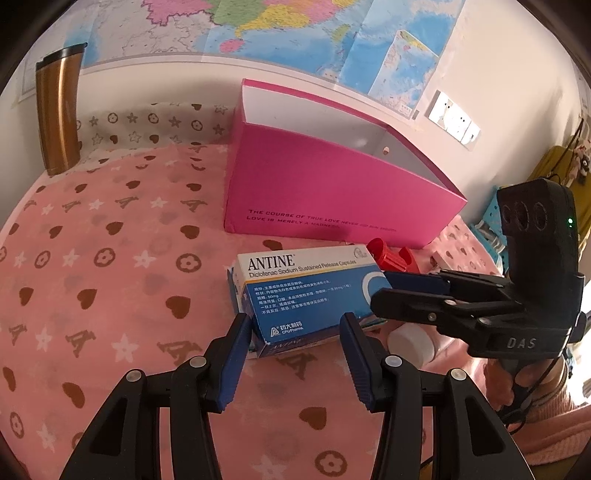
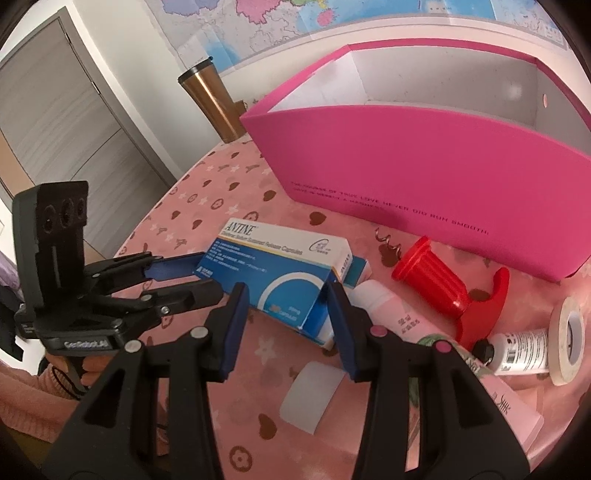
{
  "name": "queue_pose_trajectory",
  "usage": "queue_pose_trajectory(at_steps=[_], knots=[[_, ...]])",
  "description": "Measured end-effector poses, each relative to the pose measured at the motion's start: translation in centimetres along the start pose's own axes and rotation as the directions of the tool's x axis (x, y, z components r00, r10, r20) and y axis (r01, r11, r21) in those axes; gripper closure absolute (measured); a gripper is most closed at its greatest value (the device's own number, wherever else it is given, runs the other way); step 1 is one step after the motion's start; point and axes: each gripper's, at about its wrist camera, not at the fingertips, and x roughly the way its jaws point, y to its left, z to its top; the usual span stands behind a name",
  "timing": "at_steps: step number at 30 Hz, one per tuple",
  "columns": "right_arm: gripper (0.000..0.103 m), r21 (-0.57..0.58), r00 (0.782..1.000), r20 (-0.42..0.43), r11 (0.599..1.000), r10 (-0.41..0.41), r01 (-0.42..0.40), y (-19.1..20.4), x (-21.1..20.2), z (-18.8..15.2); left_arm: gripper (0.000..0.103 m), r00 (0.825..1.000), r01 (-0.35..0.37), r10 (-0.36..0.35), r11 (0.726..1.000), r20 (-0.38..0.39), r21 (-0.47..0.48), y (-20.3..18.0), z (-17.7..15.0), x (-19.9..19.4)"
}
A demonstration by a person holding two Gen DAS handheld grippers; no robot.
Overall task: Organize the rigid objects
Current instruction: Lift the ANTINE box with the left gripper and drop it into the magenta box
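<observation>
Pink cloth [image 1: 110,295] with hearts and stars all over the tabletop, wall map [image 1: 277,29] behind. Leaves wide bare cloth to the left of the left gripper [image 1: 295,328], as far as a brown tumbler [image 1: 59,110] at the far left edge. Closes off the room ahead of both sets of jaws with a tall open pink box [image 1: 332,192]. Crowds the space right of the right gripper [image 2: 288,317]: white bottle [image 2: 391,314] just beside the right pad, then a red plastic tool [image 2: 436,284], a small bottle [image 2: 517,350] and a tape roll [image 2: 569,339] near the table's edge. Lies between both sets of jaws: the medicine carton [image 1: 306,291], flat on the cloth. Stand partly apart, about a carton's breadth, each pair flanking one end; cannot tell whether any pad presses on it.
</observation>
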Motion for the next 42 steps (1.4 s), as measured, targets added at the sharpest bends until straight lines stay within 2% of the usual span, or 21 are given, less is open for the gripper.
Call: queue_pose_trajectory(at_steps=[7,23,30,34,42], knots=[[0.056,-0.012,1.000,0.018,1.000,-0.015,0.015,0.0,0.0,-0.1,0.053,1.000,-0.006,0.005,1.000,0.012,0.015,-0.5,0.2,-0.4],[0.056,-0.069,0.993,0.112,0.997,-0.038,0.046,0.8,-3.5,0.8,0.053,0.993,-0.001,-0.010,0.995,0.116,0.099,-2.7,2.7,-2.5],[0.056,-0.091,0.983,0.182,0.994,-0.037,0.054,0.9,-6.0,2.8,0.053,0.980,-0.016,-0.017,0.987,0.200,0.162,-4.4,5.3,-4.1],[0.056,-0.108,0.974,0.223,0.992,-0.035,0.060,0.9,-7.1,4.3,0.050,0.970,-0.031,-0.020,0.979,0.243,0.202,-5.1,7.4,-4.7],[0.056,-0.118,0.971,0.236,0.991,-0.037,0.066,-0.3,-6.2,7.9,0.050,0.967,-0.081,0.024,0.973,0.254,0.218,-4.8,11.2,-3.4]])
